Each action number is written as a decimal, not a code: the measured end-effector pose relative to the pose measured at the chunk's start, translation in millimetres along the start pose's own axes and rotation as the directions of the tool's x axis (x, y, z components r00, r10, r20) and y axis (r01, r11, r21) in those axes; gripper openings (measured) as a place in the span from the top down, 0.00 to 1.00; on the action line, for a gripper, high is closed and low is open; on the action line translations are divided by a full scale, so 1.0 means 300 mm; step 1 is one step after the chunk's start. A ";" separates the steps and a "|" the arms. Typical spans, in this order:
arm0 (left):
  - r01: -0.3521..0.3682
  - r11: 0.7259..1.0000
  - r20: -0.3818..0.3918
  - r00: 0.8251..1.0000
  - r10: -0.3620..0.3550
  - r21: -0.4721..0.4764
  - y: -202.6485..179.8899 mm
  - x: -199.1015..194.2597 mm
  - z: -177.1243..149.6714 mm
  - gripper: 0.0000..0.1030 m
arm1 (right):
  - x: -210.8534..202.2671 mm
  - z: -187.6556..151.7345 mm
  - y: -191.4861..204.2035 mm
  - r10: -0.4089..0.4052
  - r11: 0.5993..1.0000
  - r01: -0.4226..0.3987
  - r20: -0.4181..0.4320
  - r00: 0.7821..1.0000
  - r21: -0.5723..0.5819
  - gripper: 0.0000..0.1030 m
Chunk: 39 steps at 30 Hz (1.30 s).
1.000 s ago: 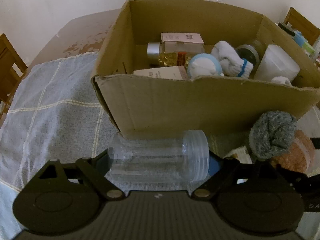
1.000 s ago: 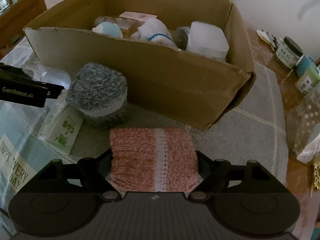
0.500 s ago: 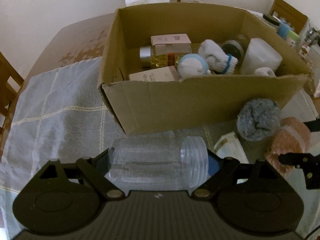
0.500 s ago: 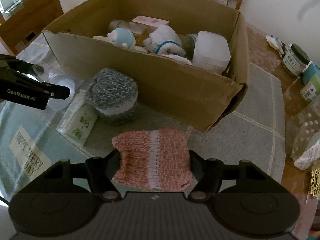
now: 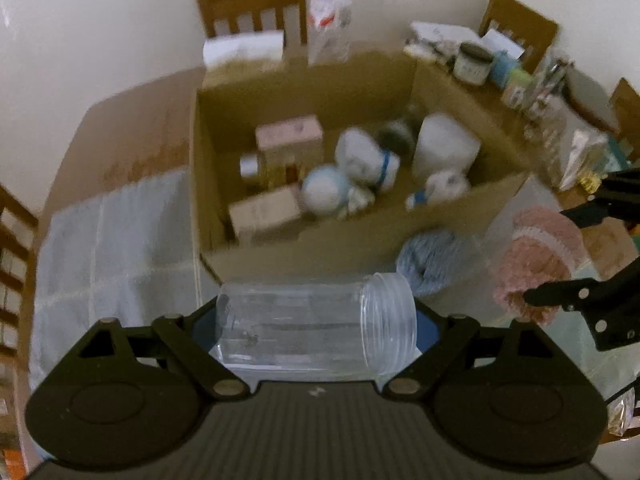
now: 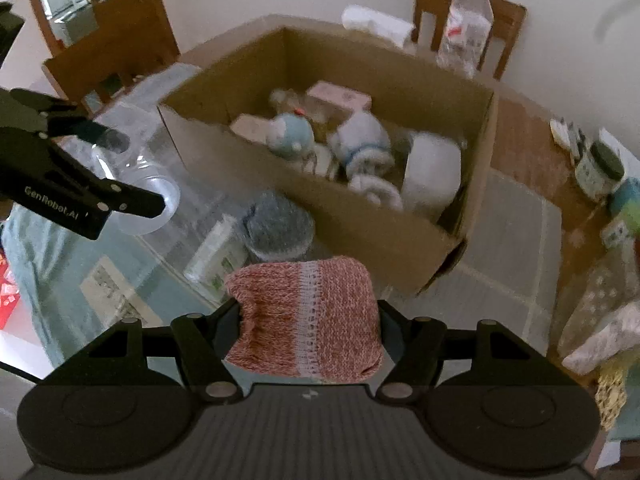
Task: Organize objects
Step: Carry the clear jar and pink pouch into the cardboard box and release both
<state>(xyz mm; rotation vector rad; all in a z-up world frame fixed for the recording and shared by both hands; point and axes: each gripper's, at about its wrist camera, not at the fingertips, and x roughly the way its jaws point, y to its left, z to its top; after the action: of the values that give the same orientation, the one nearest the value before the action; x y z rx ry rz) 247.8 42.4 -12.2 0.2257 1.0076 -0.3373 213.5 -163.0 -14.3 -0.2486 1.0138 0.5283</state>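
My left gripper (image 5: 316, 320) is shut on a clear plastic jar (image 5: 296, 324), which lies crosswise between the fingers with its threaded mouth to the right. It hangs in the air just before the near wall of the open cardboard box (image 5: 320, 252). My right gripper (image 6: 308, 320) is shut on a pink knitted roll (image 6: 308, 304), likewise lifted in front of the box (image 6: 360, 220). The right wrist view shows the left gripper (image 6: 132, 170) with the jar at far left. The box holds soft toys, small cartons and a white tub.
A grey-blue knitted roll (image 6: 280, 224) and a small green-and-white packet (image 6: 220, 248) lie on the table by the box's near wall. A grey checked cloth (image 5: 112, 232) covers the table. Jars and clutter (image 6: 600, 168) crowd the right edge. Wooden chairs and a water bottle (image 6: 464, 24) stand behind.
Both grippers have risen, carrying the jar and the pink roll up off the table, so both views now look down into the box. The right jaws squeezed the pink roll narrower.
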 end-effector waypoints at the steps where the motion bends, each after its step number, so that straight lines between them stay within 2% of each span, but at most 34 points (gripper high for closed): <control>1: -0.001 1.000 0.015 1.000 0.001 0.009 0.000 -0.016 0.021 0.12 | -0.015 0.012 -0.004 0.006 1.000 -0.005 0.010 1.000 -0.009 0.28; 6: -0.005 1.000 0.076 0.997 0.004 0.025 0.011 -0.035 0.134 0.12 | -0.087 0.086 -0.012 0.017 0.999 -0.015 0.055 0.998 -0.033 0.28; 11: -0.029 0.999 0.122 0.992 0.024 0.045 0.019 0.002 0.250 0.12 | -0.092 0.160 -0.038 0.009 0.999 -0.005 0.089 0.996 -0.041 0.28; 19: -0.090 0.996 0.125 0.988 0.087 0.018 0.077 0.103 0.370 0.12 | -0.070 0.255 -0.081 0.000 0.999 0.006 0.127 0.992 -0.048 0.28; 26: -0.102 0.994 0.090 0.990 0.106 -0.048 0.151 0.161 0.351 0.05 | -0.034 0.289 -0.108 0.001 0.999 0.004 0.116 0.993 -0.044 0.28; 39: -0.053 0.993 0.122 0.990 0.066 -0.105 0.201 0.075 0.220 0.02 | 0.034 0.392 -0.140 -0.024 0.998 0.031 0.107 0.994 -0.061 0.28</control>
<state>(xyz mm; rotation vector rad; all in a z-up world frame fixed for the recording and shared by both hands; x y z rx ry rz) 333.5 72.2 4.4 0.1403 0.8898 -0.2417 326.8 -144.6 35.8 -0.2867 0.8899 0.5435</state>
